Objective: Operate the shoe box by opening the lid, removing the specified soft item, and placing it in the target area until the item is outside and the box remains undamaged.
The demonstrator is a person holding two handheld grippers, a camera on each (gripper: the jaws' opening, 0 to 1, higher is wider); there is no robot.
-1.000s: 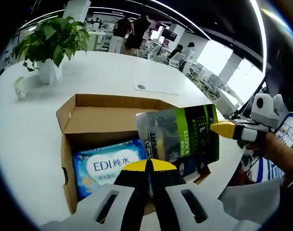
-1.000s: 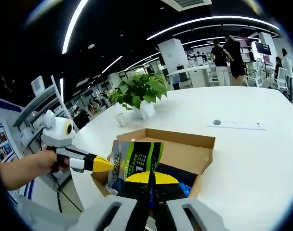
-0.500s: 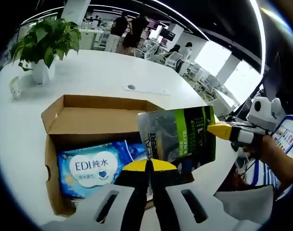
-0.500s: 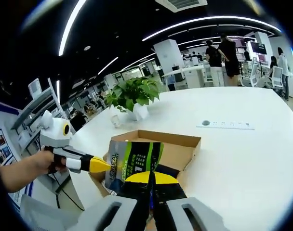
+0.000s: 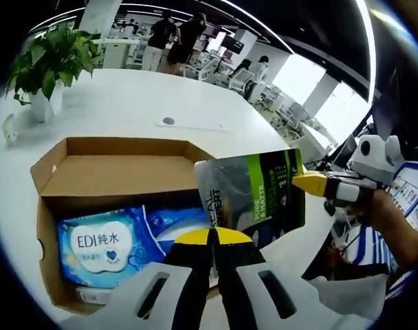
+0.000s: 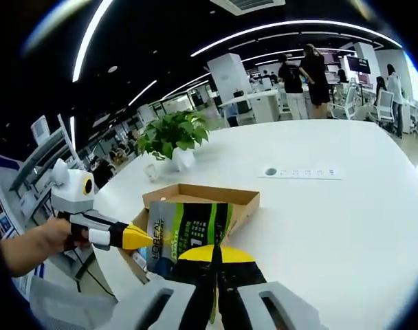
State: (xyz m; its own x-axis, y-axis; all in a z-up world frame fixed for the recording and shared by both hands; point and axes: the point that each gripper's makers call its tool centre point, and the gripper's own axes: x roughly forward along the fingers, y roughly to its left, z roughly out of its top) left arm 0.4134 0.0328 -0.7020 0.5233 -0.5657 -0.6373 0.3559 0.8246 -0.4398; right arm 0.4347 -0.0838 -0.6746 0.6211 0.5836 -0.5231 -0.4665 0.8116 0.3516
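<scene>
Pouch point(image 5: 254, 196), the soft item, hangs above the open box point(image 5: 113, 155), lifted free so no cardboard tears. My right gripper point(image 6: 214, 256) pinches its lower edge; my left gripper point(image 5: 212, 237) rides closed on nothing, just beside the box's near edge.

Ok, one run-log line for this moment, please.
box: lid open | pouch: lifted above box, both claws shut on it | left claw | right claw | wipes pack: inside box
</scene>
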